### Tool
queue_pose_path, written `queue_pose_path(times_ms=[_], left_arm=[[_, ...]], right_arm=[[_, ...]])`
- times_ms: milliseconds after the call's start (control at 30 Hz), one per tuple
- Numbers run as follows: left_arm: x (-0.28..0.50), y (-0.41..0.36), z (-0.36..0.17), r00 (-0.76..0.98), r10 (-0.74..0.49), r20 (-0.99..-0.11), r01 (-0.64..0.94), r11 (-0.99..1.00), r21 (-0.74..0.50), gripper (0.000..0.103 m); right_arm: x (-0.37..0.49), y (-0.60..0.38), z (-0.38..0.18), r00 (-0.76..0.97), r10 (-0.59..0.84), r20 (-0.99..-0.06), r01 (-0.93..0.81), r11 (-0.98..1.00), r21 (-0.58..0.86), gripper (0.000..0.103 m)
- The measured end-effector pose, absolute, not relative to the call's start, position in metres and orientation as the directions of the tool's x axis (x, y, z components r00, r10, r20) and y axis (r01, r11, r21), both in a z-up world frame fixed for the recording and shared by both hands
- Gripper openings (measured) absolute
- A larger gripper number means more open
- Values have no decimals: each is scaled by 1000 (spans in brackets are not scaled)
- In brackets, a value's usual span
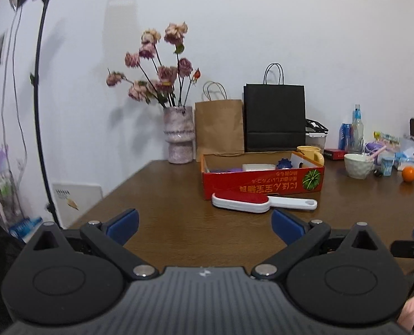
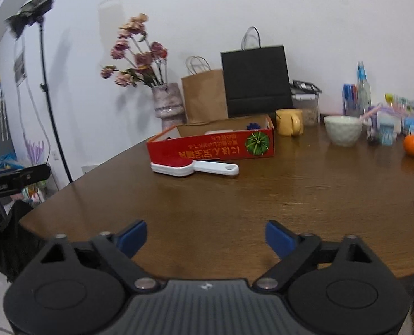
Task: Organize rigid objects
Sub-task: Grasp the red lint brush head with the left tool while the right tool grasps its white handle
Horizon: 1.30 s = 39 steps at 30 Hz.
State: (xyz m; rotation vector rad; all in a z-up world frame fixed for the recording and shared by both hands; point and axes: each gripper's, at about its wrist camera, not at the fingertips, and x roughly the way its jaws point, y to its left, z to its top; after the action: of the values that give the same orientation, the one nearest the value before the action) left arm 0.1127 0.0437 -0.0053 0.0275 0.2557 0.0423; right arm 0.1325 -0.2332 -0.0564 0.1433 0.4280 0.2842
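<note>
Read from nine o'clock round to three, the table [image 1: 162, 231] carries a vase [image 1: 179, 135] of dried flowers at the far left, then a brown bag [image 1: 219, 127] and a black bag [image 1: 274, 117] against the wall. In front of the bags sits the red box [image 1: 262, 182], open-topped, with a few items already inside: something purple, a white piece and a blue round thing, none clear enough to name. So part of the sorting looks done.

The lint brush [image 1: 240, 201] lies flat on the table just in front of the box, at about twelve o'clock from the left gripper [image 1: 204, 224], its white handle pointing toward three o'clock. It is not yet in the box and seems the next thing to go.

Farther right, at about two o'clock, a yellow mug [image 2: 289, 121], a bowl [image 2: 343, 129] and an orange [image 2: 413, 145] stand outside the box; whether they belong to the task I cannot tell.

Both grippers hang over the near edge, well short of the brush. The left gripper's jaws are spread wide and empty. The right gripper [image 2: 206, 237] is likewise apart, holding nothing.
</note>
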Motion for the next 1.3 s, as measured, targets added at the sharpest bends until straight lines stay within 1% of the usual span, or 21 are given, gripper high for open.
queue_pose_path(times_ms=[67, 100, 167, 300, 433, 467, 533, 633, 667, 733, 800, 900, 933, 967, 1033, 1100, 1133, 1167, 1200, 1233, 1300], left_arm=[[126, 45, -6, 965, 40, -260, -34, 999, 27, 103], [135, 45, -7, 962, 43, -269, -36, 999, 32, 103], [154, 45, -9, 958, 47, -284, -35, 998, 46, 103], [206, 48, -17, 948, -3, -317, 14, 999, 33, 103], [273, 54, -29, 918, -26, -395, 32, 999, 11, 103], [287, 53, -31, 916, -34, -400, 46, 999, 20, 103], [313, 49, -33, 912, -54, -408, 79, 996, 45, 103], [344, 45, -34, 901, -62, -429, 94, 994, 52, 103], [354, 45, -35, 897, -78, -434, 106, 993, 41, 103], [376, 48, -39, 882, -99, -462, 112, 994, 1, 103], [397, 53, -46, 861, -81, -502, 78, 997, -26, 103], [416, 58, -53, 848, -114, -518, 96, 994, -60, 103], [421, 59, -54, 840, -124, -528, 105, 992, -66, 103], [427, 58, -56, 832, -126, -540, 108, 992, -66, 102], [435, 57, -58, 823, -133, -553, 115, 991, -66, 100], [443, 57, -60, 817, -120, -564, 102, 993, -64, 88], [445, 57, -61, 815, -116, -568, 96, 993, -66, 85], [448, 58, -63, 813, -116, -570, 92, 993, -71, 78], [449, 59, -64, 816, -123, -565, 95, 992, -78, 75], [449, 60, -65, 823, -136, -552, 104, 991, -89, 73], [449, 62, -68, 829, -160, -535, 118, 987, -111, 62]], right_arm=[[151, -235, -57, 870, 289, -398, -231, 954, 189, 78], [161, -236, -57, 868, 286, -406, -229, 956, 185, 77], [181, -237, -57, 862, 282, -421, -222, 957, 186, 70], [228, -235, -55, 858, 270, -438, -204, 960, 192, 68], [273, -224, -59, 842, 263, -472, -205, 964, 171, 58], [283, -222, -60, 838, 259, -480, -201, 965, 169, 54], [306, -219, -61, 833, 259, -489, -195, 965, 178, 50], [329, -216, -62, 832, 255, -492, -185, 965, 188, 47], [336, -215, -63, 829, 257, -496, -184, 964, 192, 41], [349, -214, -65, 820, 270, -505, -184, 959, 213, 34], [358, -213, -65, 821, 266, -505, -177, 960, 219, 34], [372, -209, -68, 817, 257, -517, -168, 962, 213, 34], [376, -208, -70, 813, 250, -526, -163, 965, 206, 33], [379, -208, -72, 809, 245, -535, -160, 966, 201, 29], [387, -207, -76, 801, 243, -548, -156, 967, 201, 27], [393, -207, -81, 792, 238, -563, -153, 969, 195, 27], [395, -207, -83, 786, 243, -568, -155, 967, 200, 26], [397, -207, -85, 780, 253, -573, -159, 965, 209, 25], [397, -207, -87, 775, 261, -576, -163, 962, 217, 23], [398, -207, -88, 770, 268, -579, -168, 961, 221, 21], [400, -207, -88, 766, 284, -577, -182, 956, 230, 15]])
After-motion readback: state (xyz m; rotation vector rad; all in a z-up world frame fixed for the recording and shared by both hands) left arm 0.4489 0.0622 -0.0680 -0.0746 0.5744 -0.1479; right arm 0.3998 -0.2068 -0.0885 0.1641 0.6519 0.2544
